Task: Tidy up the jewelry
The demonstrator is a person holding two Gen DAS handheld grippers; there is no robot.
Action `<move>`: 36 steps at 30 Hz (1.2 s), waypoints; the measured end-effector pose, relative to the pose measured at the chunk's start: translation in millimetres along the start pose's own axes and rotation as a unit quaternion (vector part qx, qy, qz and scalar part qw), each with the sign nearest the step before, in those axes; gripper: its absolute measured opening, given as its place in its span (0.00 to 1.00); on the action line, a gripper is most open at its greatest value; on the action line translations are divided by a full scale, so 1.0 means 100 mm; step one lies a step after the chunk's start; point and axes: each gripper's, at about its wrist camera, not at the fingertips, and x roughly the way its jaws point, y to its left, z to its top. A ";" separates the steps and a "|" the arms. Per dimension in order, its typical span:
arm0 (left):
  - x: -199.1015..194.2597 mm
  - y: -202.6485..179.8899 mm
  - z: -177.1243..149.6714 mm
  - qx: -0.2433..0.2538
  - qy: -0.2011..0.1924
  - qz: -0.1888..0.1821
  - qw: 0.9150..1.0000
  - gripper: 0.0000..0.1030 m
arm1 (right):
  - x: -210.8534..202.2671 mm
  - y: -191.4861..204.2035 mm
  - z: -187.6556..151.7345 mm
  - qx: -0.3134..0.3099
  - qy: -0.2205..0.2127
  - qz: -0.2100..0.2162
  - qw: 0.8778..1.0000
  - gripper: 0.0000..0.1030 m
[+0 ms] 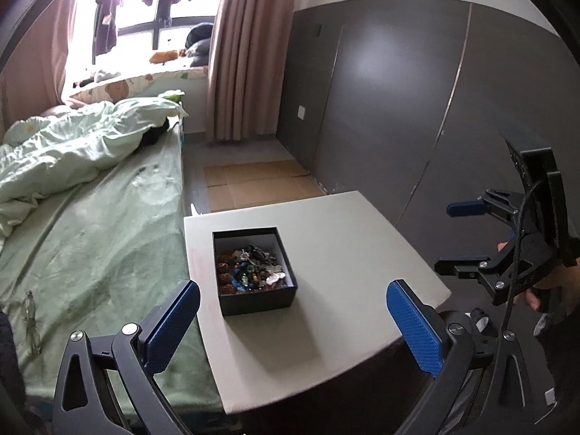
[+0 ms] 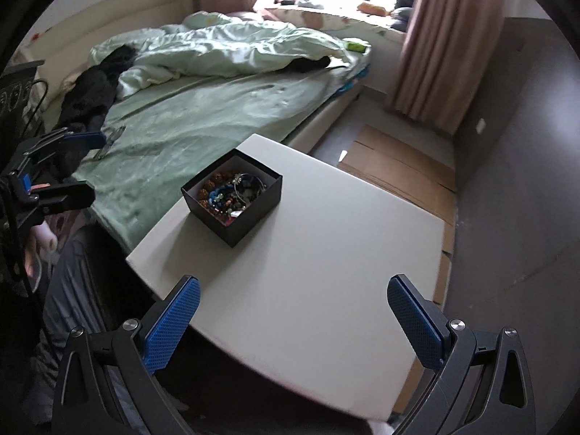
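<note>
Left gripper (image 1: 293, 322) agape — square black box (image 1: 253, 272) of beaded jewelry (image 1: 250, 266).

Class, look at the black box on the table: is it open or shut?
Open. The black box has no lid on it, and the jewelry inside shows from above.

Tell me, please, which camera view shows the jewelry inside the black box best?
The left wrist view. It looks down into the black box, so the jewelry shows nearly whole: beads, bracelets, pale pieces. The right wrist view sees the black box from a lower angle; its near wall hides part of the jewelry.
</note>
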 end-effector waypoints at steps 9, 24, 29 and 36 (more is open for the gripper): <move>-0.43 -0.19 -0.29 -0.005 -0.029 0.009 1.000 1.00 | -0.47 0.17 -0.44 0.072 -0.047 -0.036 0.996 1.00; -0.99 -0.48 -0.84 0.002 -0.081 0.042 0.996 1.00 | -1.06 0.64 -1.23 0.186 -0.154 -0.083 0.967 1.00; -1.22 -0.58 -0.98 0.005 -0.110 0.061 0.992 1.00 | -1.20 0.83 -1.43 0.190 -0.173 -0.104 0.961 1.00; -1.45 -0.62 -1.09 0.003 -0.133 0.067 0.989 1.00 | -1.36 1.04 -1.60 0.191 -0.198 -0.112 0.955 1.00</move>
